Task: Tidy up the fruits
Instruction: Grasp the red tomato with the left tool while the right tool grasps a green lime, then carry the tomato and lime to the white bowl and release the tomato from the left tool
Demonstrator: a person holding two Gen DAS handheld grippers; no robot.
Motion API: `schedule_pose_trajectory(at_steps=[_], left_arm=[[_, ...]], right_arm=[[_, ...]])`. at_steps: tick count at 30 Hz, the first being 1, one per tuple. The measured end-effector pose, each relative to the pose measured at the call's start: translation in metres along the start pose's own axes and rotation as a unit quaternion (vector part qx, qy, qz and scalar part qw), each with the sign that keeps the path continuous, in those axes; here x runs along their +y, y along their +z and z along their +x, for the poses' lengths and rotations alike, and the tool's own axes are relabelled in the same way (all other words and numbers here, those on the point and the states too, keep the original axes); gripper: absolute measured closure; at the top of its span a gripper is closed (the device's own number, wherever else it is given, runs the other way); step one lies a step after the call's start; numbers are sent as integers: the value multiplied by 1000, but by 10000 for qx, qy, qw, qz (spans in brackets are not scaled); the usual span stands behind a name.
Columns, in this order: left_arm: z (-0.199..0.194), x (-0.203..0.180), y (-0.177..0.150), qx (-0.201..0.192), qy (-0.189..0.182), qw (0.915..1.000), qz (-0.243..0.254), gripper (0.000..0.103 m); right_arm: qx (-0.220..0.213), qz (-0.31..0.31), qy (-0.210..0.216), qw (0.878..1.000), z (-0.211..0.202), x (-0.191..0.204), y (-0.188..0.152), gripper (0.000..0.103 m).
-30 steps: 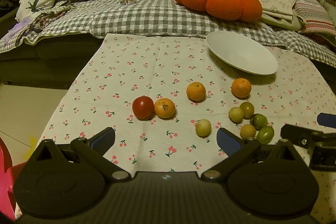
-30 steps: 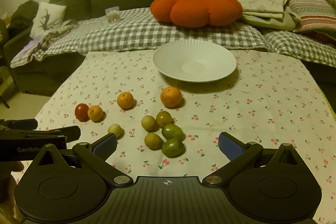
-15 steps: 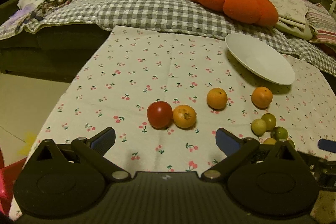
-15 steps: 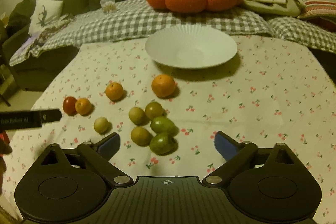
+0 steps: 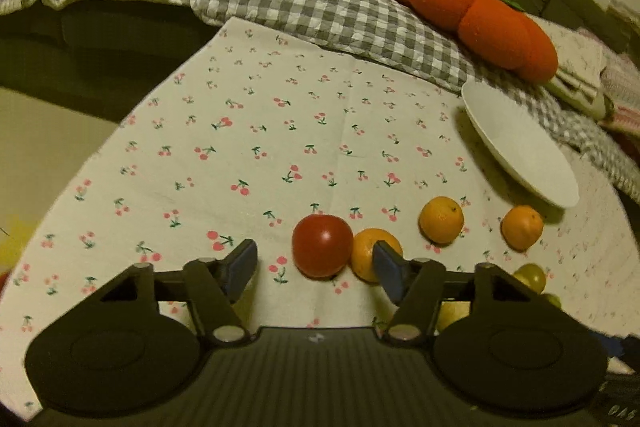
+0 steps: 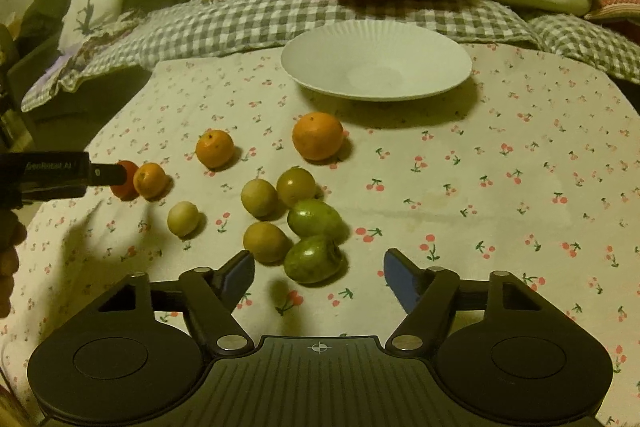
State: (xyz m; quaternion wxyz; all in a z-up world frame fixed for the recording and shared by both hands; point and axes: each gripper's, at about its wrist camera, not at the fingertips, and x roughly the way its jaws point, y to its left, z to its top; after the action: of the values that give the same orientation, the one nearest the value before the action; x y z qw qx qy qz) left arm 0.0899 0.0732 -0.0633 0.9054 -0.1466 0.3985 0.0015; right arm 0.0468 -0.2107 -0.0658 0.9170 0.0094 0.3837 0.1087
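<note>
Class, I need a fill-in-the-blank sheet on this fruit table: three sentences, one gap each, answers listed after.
1. The white plate holds ____ fruits.
2. The red tomato touches an ____ fruit on the cherry-print cloth.
3. The left hand-held gripper has its jaws ____, with the tomato ahead between its fingers; the right hand-held gripper matches it.

Missing words: no; orange; open

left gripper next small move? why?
Probably ease the left gripper forward a little and nudge it left so both fingers straddle the tomato. It is open, with the tomato just ahead of the gap, but the right finger overlaps the orange that touches the tomato. The plate holds no fruit.
</note>
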Motion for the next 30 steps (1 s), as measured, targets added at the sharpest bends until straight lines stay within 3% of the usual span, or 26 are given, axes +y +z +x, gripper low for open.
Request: schedule_pose_trajectory(at_steps=[6,12,17,30], left_arm=[[9,10,4,-23,-267,9990,-368,60],[12,10,5,-131,-328,9986,-401,65],[13,13,6,-162,-324,9982,-484,70],[-13,11,11,-206,-344,9972,-629,71]], right_arm=[[42,-76,-7,10000,11,4,0,44],[15,-167,-102,9998,15,4,0,52],[-27,-246,-159,9996,18,6,1,69],[-235,-27,-119,9997,-1,1,7,70]])
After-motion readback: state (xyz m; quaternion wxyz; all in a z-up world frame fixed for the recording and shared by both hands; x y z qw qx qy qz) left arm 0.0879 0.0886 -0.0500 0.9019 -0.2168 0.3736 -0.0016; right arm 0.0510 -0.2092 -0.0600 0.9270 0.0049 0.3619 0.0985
